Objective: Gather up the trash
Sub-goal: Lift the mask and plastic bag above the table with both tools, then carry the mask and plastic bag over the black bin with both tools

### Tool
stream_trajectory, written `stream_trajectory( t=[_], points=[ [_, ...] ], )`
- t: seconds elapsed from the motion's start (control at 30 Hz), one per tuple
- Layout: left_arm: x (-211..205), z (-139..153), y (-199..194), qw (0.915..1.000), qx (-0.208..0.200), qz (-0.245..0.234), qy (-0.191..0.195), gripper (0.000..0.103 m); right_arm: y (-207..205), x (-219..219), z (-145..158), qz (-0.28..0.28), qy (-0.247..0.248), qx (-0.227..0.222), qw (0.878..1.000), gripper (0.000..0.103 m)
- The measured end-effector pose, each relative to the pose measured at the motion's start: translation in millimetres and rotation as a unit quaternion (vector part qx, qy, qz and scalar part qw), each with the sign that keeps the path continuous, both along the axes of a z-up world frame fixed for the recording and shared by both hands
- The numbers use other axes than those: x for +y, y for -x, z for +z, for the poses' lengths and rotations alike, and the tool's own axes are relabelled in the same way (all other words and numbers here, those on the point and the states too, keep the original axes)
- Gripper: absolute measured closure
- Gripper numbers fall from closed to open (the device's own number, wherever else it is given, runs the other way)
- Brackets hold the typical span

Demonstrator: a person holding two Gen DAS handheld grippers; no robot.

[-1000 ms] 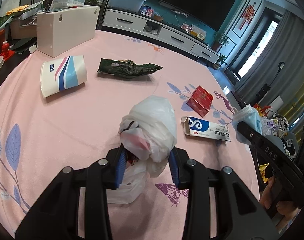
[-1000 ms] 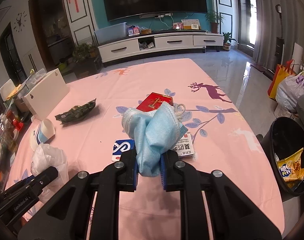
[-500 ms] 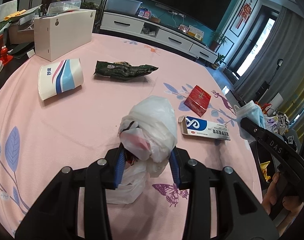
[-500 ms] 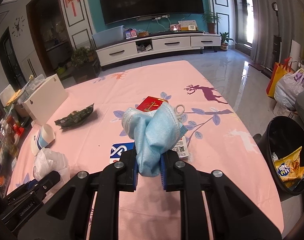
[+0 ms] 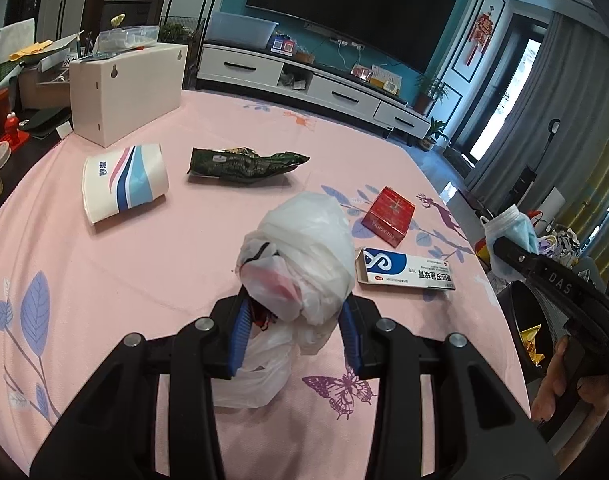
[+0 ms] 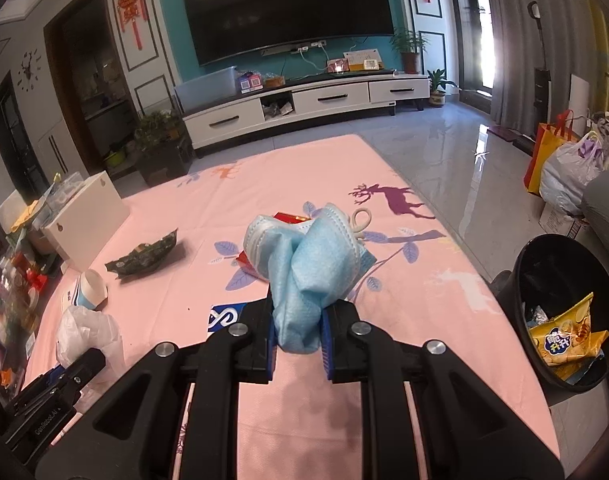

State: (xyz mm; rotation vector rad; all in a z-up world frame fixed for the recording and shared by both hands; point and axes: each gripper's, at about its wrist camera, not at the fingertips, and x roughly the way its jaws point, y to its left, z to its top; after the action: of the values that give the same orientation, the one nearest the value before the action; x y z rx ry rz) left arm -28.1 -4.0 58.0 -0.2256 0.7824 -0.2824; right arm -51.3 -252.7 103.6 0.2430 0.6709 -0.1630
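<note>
Left wrist: our left tool clamps the white plastic bag above the pink counter; paper cup at 10 o'clock, green wrapper at 12, red pack at 2

Right wrist: our right tool grips the blue mask; black bin at 3 o'clock, off the counter edge

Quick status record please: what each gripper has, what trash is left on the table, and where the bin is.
left gripper: shut on white plastic bag
right gripper: shut on blue face mask
still on table: paper cup lying on its side, green snack wrapper, red box, blue-and-white carton
bin: black trash bin on the floor off the table's right edge, a yellow snack bag inside
other: white box at far left of table
</note>
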Motion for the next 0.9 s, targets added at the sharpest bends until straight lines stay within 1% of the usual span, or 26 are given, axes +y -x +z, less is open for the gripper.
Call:
stream_trajectory(
  t=[0.47,0.57,0.67,0.73,0.83,0.9],
  points=[
    [-20.4,0.6,5.2,0.9993,-0.012,-0.023,-0.026,0.065,13.6,-32.6,16.1,-0.029,-0.029,-0.023,0.999,0.085],
    [-29.8,6.0,9.5,0.9989,-0.022,-0.028,-0.031,0.065,17.6,-42.9,20.4,-0.028,-0.04,-0.034,0.998,0.085],
    [-44.5,10.5,10.1,0.9982,-0.027,-0.034,-0.04,0.065,23.0,-60.0,24.2,-0.044,-0.053,-0.041,0.997,0.085],
    [-55.0,13.3,10.3,0.9983,-0.022,-0.045,-0.03,0.065,27.7,-72.4,26.3,-0.055,-0.063,-0.044,0.996,0.085],
    [-74.1,14.6,7.2,0.997,0.011,-0.077,0.006,0.065,36.4,-99.6,25.6,-0.082,-0.091,-0.033,0.992,0.085],
    [-90.8,16.6,7.1,0.9963,0.015,-0.084,0.015,0.065,43.2,-117.0,24.9,-0.1,-0.106,-0.033,0.989,0.085]
  ],
)
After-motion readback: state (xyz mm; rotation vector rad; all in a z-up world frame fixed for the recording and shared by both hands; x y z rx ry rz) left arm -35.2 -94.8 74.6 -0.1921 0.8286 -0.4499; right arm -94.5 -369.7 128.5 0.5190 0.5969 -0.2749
